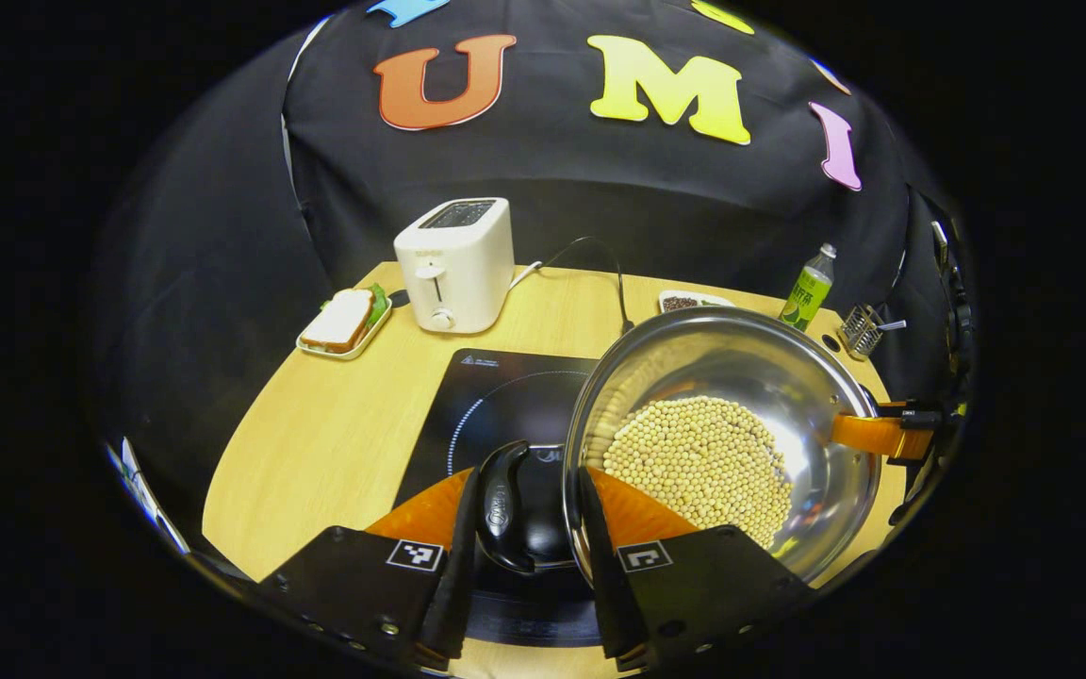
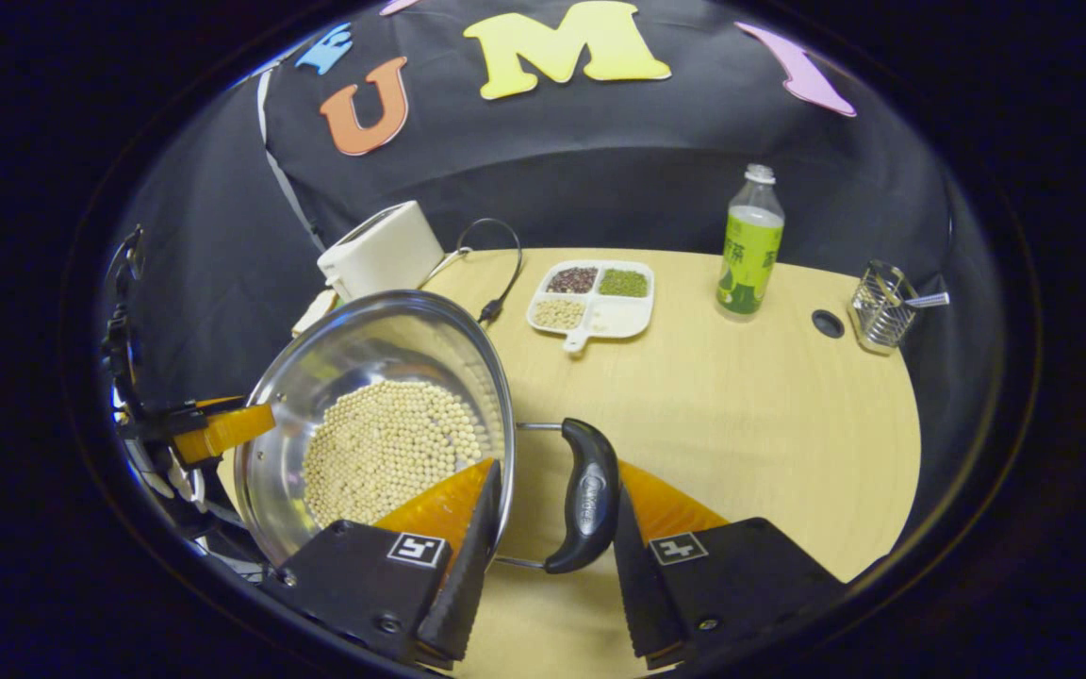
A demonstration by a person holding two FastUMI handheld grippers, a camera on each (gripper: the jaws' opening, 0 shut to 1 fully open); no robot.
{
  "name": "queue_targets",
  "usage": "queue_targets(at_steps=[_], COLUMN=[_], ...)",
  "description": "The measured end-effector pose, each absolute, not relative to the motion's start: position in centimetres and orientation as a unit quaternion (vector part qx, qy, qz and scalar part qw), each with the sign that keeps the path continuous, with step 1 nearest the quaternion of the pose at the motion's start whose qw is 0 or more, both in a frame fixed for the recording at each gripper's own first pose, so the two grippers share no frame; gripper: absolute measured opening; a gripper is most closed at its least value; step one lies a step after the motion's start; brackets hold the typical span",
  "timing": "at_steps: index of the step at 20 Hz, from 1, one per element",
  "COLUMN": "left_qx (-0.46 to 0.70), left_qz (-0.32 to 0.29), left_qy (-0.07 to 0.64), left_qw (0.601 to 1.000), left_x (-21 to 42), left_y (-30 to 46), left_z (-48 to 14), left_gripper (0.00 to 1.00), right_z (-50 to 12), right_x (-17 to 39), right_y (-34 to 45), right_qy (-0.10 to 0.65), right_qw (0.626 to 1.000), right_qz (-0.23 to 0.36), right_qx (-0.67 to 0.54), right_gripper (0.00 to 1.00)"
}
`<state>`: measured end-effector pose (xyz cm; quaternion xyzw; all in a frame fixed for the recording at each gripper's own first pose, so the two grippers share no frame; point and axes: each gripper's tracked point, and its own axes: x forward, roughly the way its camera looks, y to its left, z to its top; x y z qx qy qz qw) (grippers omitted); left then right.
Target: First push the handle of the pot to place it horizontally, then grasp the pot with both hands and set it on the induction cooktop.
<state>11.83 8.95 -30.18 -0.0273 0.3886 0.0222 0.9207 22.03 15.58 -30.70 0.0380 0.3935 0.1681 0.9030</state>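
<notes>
Both grippers, left (image 1: 524,528) and right (image 2: 552,538), are straddling the pot's (image 1: 722,443) black side handles, whether clamped I cannot tell, keeping its soybeans level; the induction cooktop (image 1: 496,401) is lying toward ten o'clock.

Left claw (image 1: 524,528) and right claw (image 2: 552,528) each straddle a handle, jaws parted.

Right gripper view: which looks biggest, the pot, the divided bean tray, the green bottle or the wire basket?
1. Pot, though it is also nearest the camera.
2. Divided bean tray.
3. Green bottle.
4. Wire basket.
Tray and bottle look close.
</notes>
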Motion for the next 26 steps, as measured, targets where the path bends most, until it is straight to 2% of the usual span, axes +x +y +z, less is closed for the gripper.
queue_targets(at_steps=[8,26], left_qx=[-0.027,0.005], left_qz=[0.019,-0.009], left_qy=[0.408,0.419], left_qw=[0.912,0.908], left_x=[12.3,14.2], left_y=[13.6,18.4], left_z=[-31.8,-33.1], left_gripper=[0.52,0.52], right_z=[-31.6,-33.2], right_x=[21.5,20.6], right_y=[20.8,25.7], right_qy=[0.411,0.429], right_qw=[0.893,0.89], right_qz=[0.175,0.134], right_qx=[0.051,0.076], right_gripper=[0.63,0.63])
